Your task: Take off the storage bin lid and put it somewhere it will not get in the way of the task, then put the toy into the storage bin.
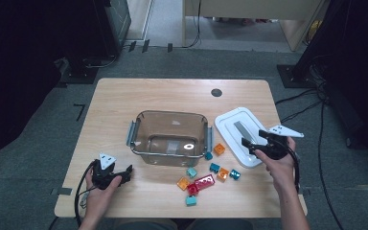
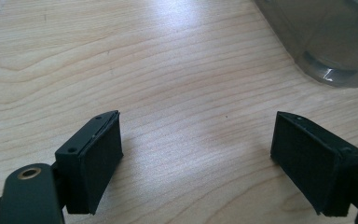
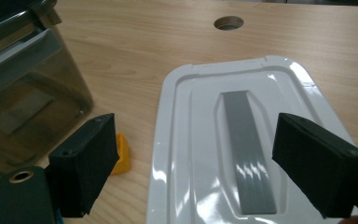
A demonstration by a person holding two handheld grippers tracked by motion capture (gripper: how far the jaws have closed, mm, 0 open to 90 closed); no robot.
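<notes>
I am looking down on the wooden counter (image 1: 124, 100), the largest thing here, and it is carrying everything else. At its centre the clear storage bin (image 1: 170, 138) is sitting open and upright with nothing inside, its latches folded out at the sides, which I judge leaves it ready to take the toy blocks.

At about three o'clock from the bin, the white lid (image 1: 239, 132) is lying flat on the counter, grey handle strip facing up, just beside the bin but apart from it. I take it that it is parked there so the mouth of the bin is free.

My right hand-held gripper (image 1: 249, 145) is hovering just above the near edge of that lid, jaws spread wide with nothing between them; the right gripper view is showing the lid's handle strip (image 3: 249, 149) passing under the open gap, untouched by the pads.

My left hand-held gripper (image 1: 124, 173) is waiting at about eight o'clock from the bin, low over bare wood, jaws also wide and holding nothing.

The blocks (image 1: 206, 177) are lying scattered at roughly five o'clock from the bin: orange, teal and one red, with an orange one (image 1: 219, 149) sitting between the bin's corner and the lid. None is in the bin yet, so I judge the filling is not started.
</notes>
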